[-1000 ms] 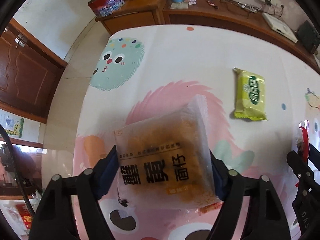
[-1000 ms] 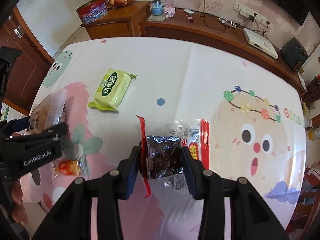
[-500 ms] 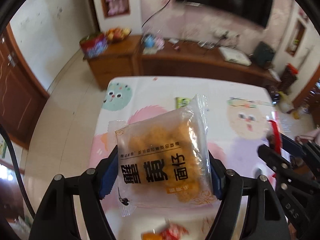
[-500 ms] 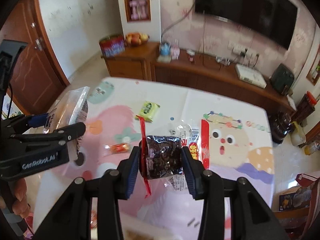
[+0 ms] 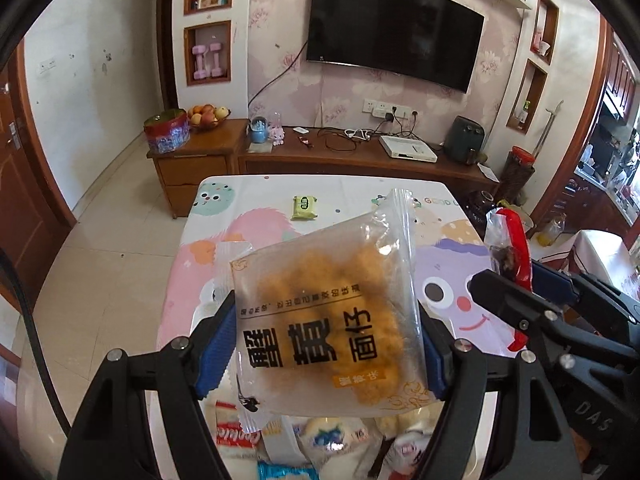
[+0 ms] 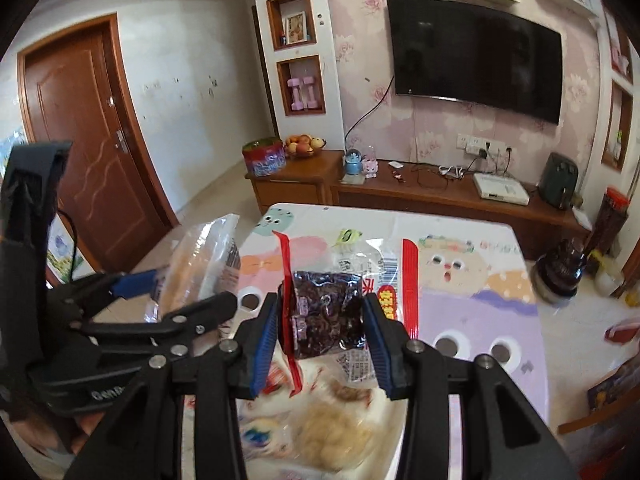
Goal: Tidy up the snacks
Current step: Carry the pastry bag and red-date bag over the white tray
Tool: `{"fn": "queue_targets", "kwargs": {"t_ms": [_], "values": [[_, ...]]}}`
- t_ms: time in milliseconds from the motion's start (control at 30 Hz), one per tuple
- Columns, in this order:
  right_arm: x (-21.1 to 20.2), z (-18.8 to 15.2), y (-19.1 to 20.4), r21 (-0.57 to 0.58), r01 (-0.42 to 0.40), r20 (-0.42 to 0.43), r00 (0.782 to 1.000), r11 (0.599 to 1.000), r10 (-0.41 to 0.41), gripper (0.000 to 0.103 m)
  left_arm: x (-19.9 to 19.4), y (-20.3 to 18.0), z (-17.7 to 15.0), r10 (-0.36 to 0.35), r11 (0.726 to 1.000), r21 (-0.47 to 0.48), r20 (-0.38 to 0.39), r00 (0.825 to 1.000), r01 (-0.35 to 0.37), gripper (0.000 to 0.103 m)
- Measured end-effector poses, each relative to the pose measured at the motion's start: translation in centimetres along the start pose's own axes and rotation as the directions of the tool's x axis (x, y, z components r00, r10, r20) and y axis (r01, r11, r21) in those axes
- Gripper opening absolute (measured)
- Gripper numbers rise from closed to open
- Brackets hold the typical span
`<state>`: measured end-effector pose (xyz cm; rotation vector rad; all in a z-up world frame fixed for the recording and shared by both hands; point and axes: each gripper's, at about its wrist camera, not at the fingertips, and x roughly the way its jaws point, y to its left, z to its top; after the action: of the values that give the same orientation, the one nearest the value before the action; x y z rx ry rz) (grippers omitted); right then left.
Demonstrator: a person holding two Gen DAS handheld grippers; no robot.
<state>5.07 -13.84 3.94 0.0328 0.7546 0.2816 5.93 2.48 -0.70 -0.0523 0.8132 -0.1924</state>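
Both jaws clamped: left gripper [image 5: 326,344] wide on noodle-snack packet [image 5: 324,320], right gripper [image 6: 320,332] narrower on dark-fruit packet [image 6: 326,312].

The left gripper [image 5: 326,344] sits at lower centre of its frame with the noodle snack packet [image 5: 326,320] between its jaws, above a heap of snack packets [image 5: 320,436] at the near table edge; the right gripper [image 5: 516,292] with the dried fruit packet [image 5: 505,256] stands to its right. A biscuit packet [image 5: 305,207] lies alone on the table [image 5: 248,232] beyond, upper centre. Behind the table a sideboard [image 5: 340,156] runs along the wall, with a television [image 5: 394,28] above it.
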Motion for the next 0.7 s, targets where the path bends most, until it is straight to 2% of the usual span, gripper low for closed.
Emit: {"fn": "queue_targets", "kwargs": {"t_ms": [233, 400, 700], "values": [[-0.9, -4.3, 0.0, 0.068, -0.006, 0.012, 1.000, 0.998, 0.005, 0.042, -0.3, 0.1, -4.4, 0.035, 0.999, -0.017, -0.032, 0.999, -0.035, 0.076], [0.3, -7.3, 0.6, 0.072, 0.010, -0.031, 0.999, 0.997, -0.008, 0.042, 0.4, 0.3, -7.1, 0.068, 0.997, -0.022, -0.063, 0.996, -0.069, 0.076], [0.6, -8.5, 1.2, 0.062, 0.035, -0.036, 0.999, 0.997, -0.033, 0.042, 1.6, 0.4, -9.3, 0.097, 0.995, -0.010, -0.106, 0.990, -0.098, 0.077]]}}
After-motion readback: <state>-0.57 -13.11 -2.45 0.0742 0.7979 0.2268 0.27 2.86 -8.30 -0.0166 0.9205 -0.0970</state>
